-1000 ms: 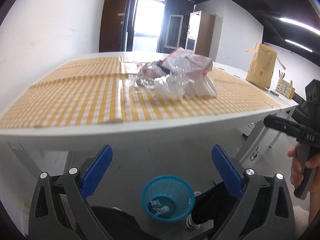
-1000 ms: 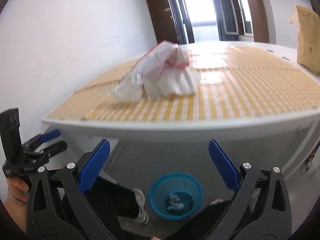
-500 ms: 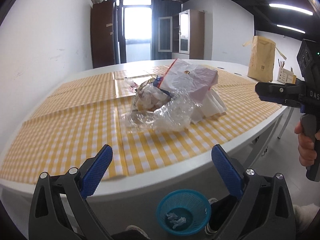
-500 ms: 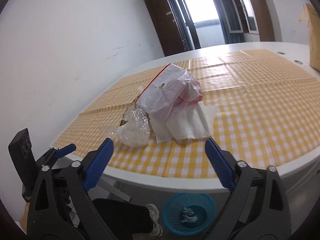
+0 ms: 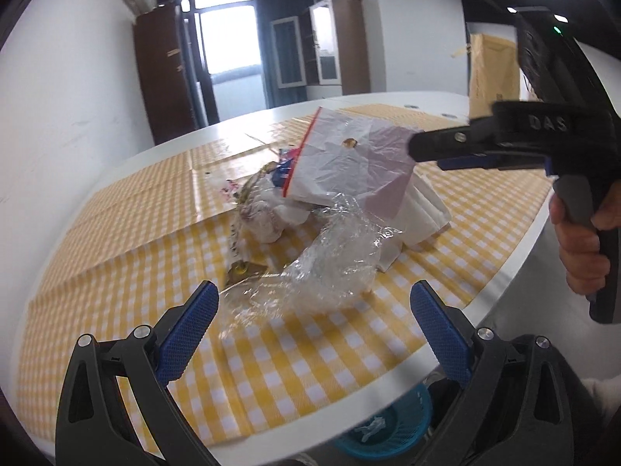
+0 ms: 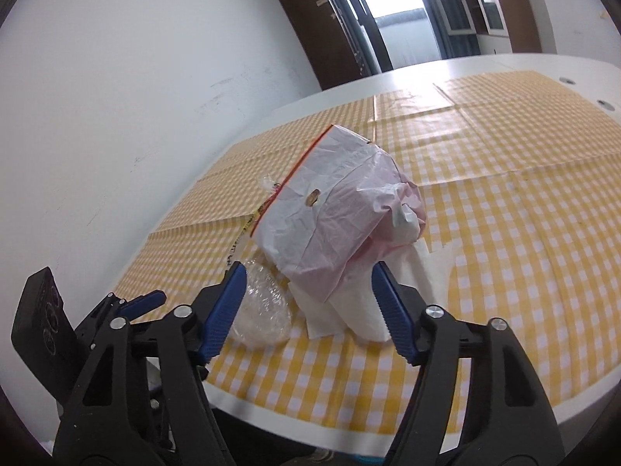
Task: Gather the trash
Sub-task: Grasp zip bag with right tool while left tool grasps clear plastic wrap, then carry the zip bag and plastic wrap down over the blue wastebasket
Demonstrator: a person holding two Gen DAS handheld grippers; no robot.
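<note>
Below bench edge (image 5: 504,272), blue basket (image 5: 388,433) half cut off, contents unclear. Left tongs (image 5: 310,330) gaping, empty, near crinkled clear wrap (image 5: 333,268). Trash pile on checked cloth (image 6: 504,233): white bag (image 6: 330,213) over napkins (image 6: 361,310). Right tongs (image 6: 310,306) just closing, narrower, astride pile, gripping nothing.

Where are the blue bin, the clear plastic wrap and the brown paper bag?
blue bin (image 5: 392,433), left wrist view, mesh rim.
clear plastic wrap (image 5: 333,268), left wrist view, crumpled middle.
brown paper bag (image 5: 493,73), left wrist view, front face.
</note>
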